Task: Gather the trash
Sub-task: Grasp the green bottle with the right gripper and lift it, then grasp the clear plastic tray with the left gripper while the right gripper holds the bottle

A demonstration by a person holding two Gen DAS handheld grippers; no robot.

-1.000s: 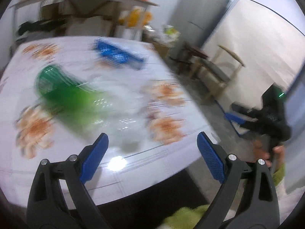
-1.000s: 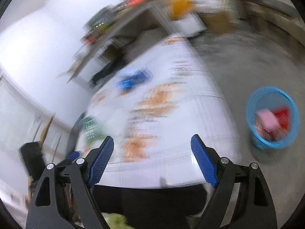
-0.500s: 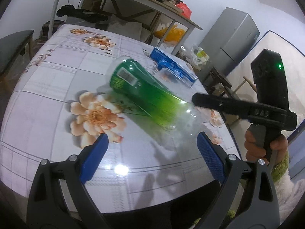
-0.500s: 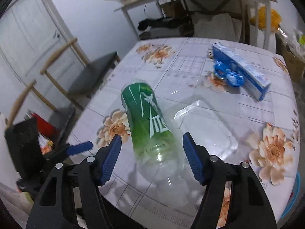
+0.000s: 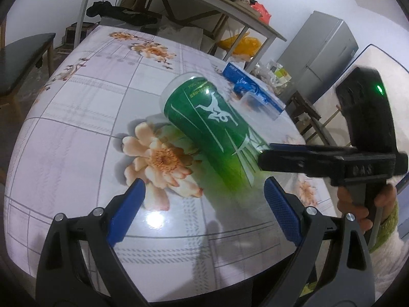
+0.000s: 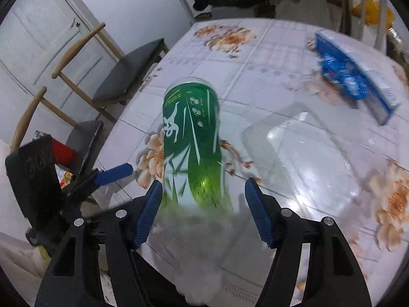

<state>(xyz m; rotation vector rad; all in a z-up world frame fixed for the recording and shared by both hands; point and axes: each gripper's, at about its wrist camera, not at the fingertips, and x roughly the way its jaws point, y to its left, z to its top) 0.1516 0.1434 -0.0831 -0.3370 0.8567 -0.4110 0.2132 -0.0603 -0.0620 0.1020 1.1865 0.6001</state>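
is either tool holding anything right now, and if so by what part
Nothing is held. The right tool straddles the clear neck end of the lying green bottle, pads not yet pressing, its jaws having just closed partway. The left tool is open, empty.

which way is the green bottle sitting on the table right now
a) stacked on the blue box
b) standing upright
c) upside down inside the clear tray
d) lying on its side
d: the green bottle lies lengthwise on the flowered table, with the clear tray beside it and the blue box farther back, apart from it.
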